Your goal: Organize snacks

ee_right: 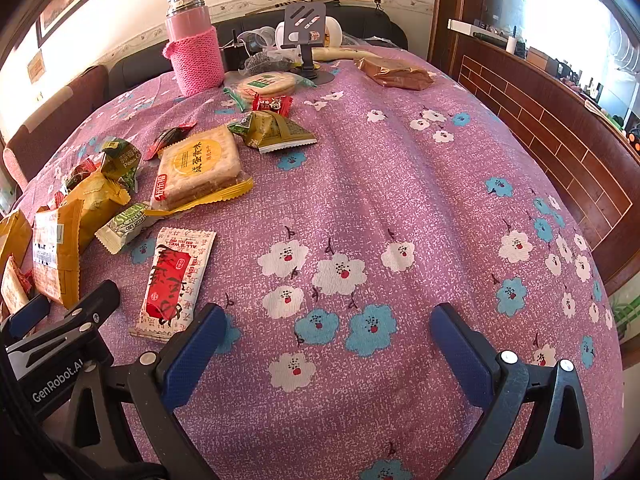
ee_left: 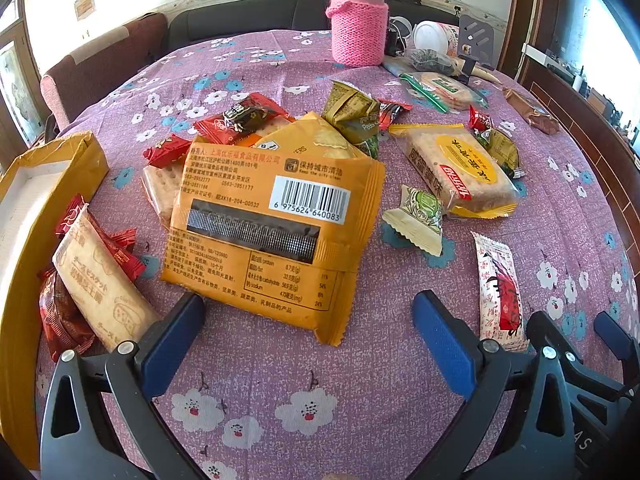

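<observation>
Many wrapped snacks lie on a purple flowered tablecloth. An orange cracker packet with a barcode lies just ahead of my left gripper, which is open and empty. A yellow cardboard box at the left edge holds nothing I can see; a beige biscuit pack and red candies lie beside it. A clear cracker pack lies to the right. A white-and-red snack bar lies left of my right gripper, which is open and empty over bare cloth.
A pink flask in a knitted sleeve stands at the table's far side, with a phone stand, a round cracker pack and a brown packet. A sofa and chair lie beyond. A wooden wall runs at the right.
</observation>
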Tool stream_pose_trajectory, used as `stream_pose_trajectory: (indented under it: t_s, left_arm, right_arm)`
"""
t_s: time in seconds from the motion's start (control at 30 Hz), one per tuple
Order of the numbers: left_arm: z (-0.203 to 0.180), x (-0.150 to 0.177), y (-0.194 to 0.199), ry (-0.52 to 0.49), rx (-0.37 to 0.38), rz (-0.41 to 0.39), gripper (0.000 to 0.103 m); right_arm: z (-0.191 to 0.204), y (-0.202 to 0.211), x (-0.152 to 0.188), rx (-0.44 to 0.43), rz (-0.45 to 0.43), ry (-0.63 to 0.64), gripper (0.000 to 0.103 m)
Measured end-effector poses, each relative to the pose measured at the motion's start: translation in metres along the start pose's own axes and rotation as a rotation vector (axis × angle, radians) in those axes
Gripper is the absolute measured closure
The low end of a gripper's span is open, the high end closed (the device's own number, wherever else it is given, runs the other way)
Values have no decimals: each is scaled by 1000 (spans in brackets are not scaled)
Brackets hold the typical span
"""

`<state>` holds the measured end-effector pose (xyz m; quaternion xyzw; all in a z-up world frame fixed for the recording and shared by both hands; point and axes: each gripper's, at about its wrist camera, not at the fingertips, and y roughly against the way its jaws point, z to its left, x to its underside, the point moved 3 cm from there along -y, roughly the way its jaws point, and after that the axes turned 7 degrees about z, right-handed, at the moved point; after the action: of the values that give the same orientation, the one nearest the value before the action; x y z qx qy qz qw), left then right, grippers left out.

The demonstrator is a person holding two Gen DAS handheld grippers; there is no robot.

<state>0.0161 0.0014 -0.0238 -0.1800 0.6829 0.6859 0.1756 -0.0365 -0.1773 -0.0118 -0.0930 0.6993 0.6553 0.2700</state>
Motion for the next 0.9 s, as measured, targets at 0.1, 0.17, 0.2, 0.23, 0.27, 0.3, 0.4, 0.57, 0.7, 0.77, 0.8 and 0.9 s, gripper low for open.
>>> stream_pose_trajectory:
  t_s: [0.1, 0.17, 0.2, 0.23, 0.27, 0.3, 0.4, 0.57, 0.7, 0.77, 0.8, 0.9]
  left_arm:
    - [-1, 2, 0, 8, -2, 0, 0]
    - [-1, 3, 0, 8, -2, 0, 0]
    - [0, 3, 0, 8, -2, 0, 0]
    - [0, 3, 0, 9, -2, 0, 0]
    - [0, 3, 0, 9, -2, 0, 0]
    - [0, 3, 0, 9, -2, 0, 0]
    - [0, 3, 0, 8, -3, 0, 0]
    - [0, 2, 1, -3, 4, 1, 0]
    - [0, 1, 1, -9, 6, 1, 0]
    - [0, 1, 1, -9, 6, 1, 0]
    - [0, 1, 1, -9, 6, 1, 0]
    - [-1, 1, 1, -11, 7, 0, 0]
  right_arm:
    - [0, 0, 0, -1, 0, -1, 0]
    - [0, 0, 0, 0, 1, 0, 0]
    - [0, 0, 0, 0, 1, 0, 0]
    - [0, 0, 0, -1, 1, 0, 0]
    - [0, 0, 0, -1, 1, -1, 0]
    - [0, 0, 0, -1, 1, 0, 0]
    - [0, 0, 0, -1, 1, -1, 0]
    - [0, 0, 0, 0, 1, 0, 0]
    - [0, 0, 0, -1, 1, -1, 0]
    - [0, 0, 0, -1, 1, -1, 0]
    - [0, 0, 0, -1, 1, -1, 0]
    - [0, 0, 0, -1, 1, -1, 0]
